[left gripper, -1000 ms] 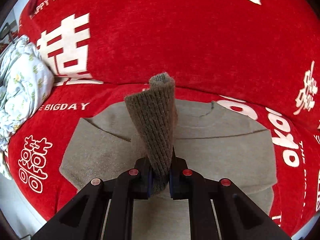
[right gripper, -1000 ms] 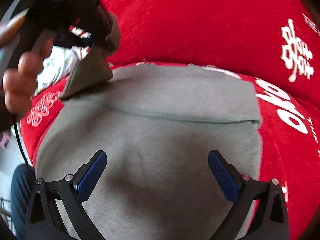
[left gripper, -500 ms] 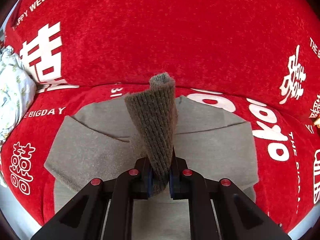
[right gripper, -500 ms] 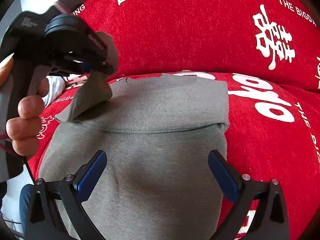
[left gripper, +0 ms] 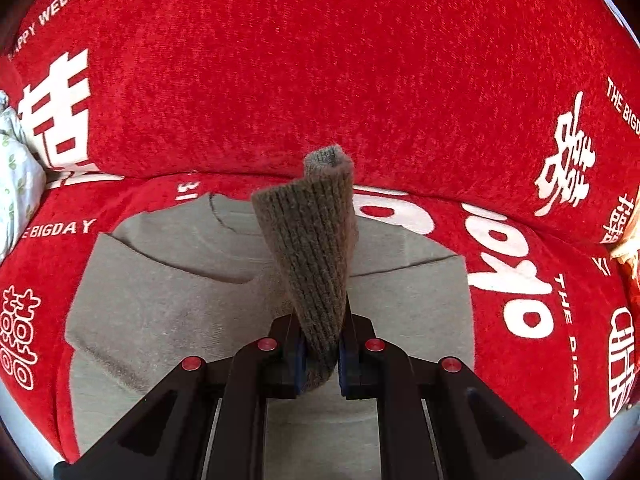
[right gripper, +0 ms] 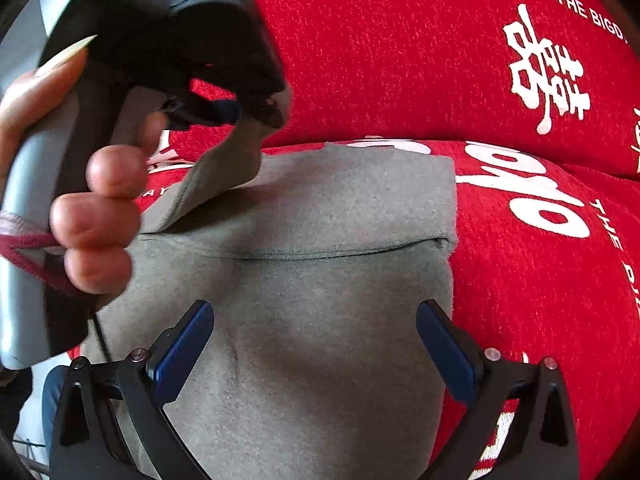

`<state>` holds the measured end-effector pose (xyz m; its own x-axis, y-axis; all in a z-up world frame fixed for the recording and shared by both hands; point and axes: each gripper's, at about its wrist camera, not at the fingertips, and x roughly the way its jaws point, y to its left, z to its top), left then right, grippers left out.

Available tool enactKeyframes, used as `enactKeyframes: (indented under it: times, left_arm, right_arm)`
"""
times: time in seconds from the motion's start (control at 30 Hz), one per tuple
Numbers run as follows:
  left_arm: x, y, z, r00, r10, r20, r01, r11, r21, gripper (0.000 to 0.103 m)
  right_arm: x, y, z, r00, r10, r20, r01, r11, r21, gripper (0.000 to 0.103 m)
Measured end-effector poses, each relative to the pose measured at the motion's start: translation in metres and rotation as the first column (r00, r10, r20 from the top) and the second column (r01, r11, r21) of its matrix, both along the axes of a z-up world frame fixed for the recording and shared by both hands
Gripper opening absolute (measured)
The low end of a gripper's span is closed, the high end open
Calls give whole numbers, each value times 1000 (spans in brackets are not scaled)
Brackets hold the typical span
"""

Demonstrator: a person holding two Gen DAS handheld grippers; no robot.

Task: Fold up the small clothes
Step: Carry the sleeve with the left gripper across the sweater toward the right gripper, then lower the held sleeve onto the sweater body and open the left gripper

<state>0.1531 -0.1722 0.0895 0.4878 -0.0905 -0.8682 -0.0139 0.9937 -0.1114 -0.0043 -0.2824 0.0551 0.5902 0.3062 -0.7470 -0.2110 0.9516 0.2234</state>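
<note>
A small grey-brown sweater (left gripper: 168, 300) (right gripper: 320, 320) lies flat on a red sofa cover. My left gripper (left gripper: 320, 356) is shut on the sweater's ribbed sleeve cuff (left gripper: 316, 248), which stands up between the pads. In the right wrist view the left gripper (right gripper: 248, 112) hangs above the sweater's upper left, held by a hand (right gripper: 96, 216), with the sleeve (right gripper: 216, 184) draping down from it. My right gripper (right gripper: 316, 344) stands open over the sweater's lower body, nothing between its blue pads (right gripper: 184, 348). The sweater's right side is folded in with a straight edge.
The red sofa cover (left gripper: 360, 80) with white lettering rises into a backrest behind the sweater. A pale floral cloth (left gripper: 16, 184) lies at the far left. The seat's front edge runs along the bottom of both views. A trouser leg (right gripper: 52, 400) shows at lower left.
The left gripper has carried the sleeve cuff to the right, across the sweater, and now looms larger in the right wrist view. The right gripper stayed open and shifted only slightly.
</note>
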Motion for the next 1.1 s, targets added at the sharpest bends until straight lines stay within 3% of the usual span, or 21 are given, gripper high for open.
enactKeyframes:
  times: [0.43, 0.7, 0.87, 1.1]
  left_arm:
    - [9, -30, -18, 999, -45, -10, 45, 999, 15, 13]
    - [12, -49, -29, 996, -88, -29, 88, 996, -1, 13]
    - [12, -63, -37, 992, -119, -42, 120, 993, 13, 13]
    - [14, -81, -57, 979, -177, -96, 180, 983, 19, 13]
  right_arm:
    - [-13, 5, 1, 999, 30, 22, -29, 999, -27, 102]
    - [-14, -6, 3, 999, -11, 31, 13, 998, -62, 102]
    - [-18, -5, 3, 998, -29, 60, 38, 988, -152, 102]
    - [-21, 0, -9, 999, -18, 28, 24, 976, -215, 102]
